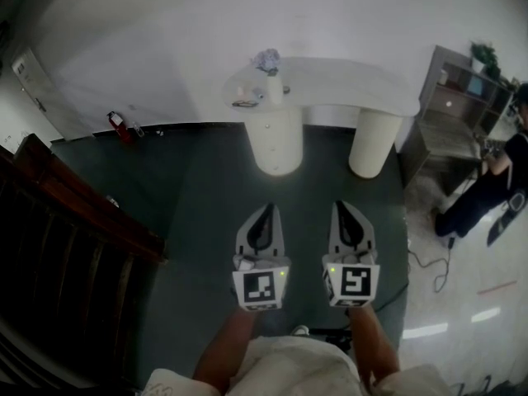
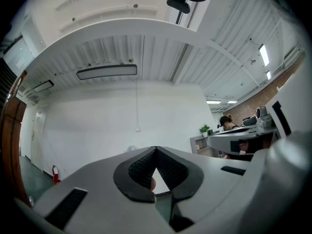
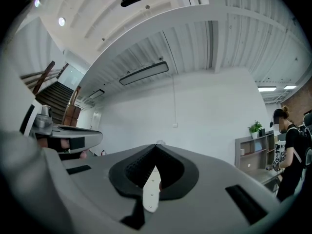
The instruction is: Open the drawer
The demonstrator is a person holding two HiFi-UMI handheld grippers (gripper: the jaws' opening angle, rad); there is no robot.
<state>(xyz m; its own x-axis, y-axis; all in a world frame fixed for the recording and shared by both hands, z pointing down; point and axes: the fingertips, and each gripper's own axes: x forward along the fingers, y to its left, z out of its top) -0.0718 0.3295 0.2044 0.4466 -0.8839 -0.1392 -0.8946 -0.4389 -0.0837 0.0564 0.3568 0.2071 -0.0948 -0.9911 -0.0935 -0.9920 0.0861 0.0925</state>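
Note:
A white table (image 1: 346,85) stands ahead on two round pedestals. The left pedestal (image 1: 277,143) has small knobs down its front, which mark its drawers. Both grippers are held side by side over the dark floor, well short of the table and pointing at it. My left gripper (image 1: 266,213) is shut with nothing between its jaws, as the left gripper view also shows for the left gripper (image 2: 156,150). My right gripper (image 1: 346,209) is shut and empty too. In the right gripper view the knobbed pedestal (image 3: 151,191) shows behind the closed tips of the right gripper (image 3: 156,146).
A flower vase (image 1: 267,60) and a white bottle (image 1: 273,87) stand on the table's left end. A dark wooden stair rail (image 1: 74,213) runs along the left. A red fire extinguisher (image 1: 118,125) is by the wall. A shelf unit (image 1: 462,97), a person (image 1: 495,180) and a floor cable (image 1: 437,264) are at the right.

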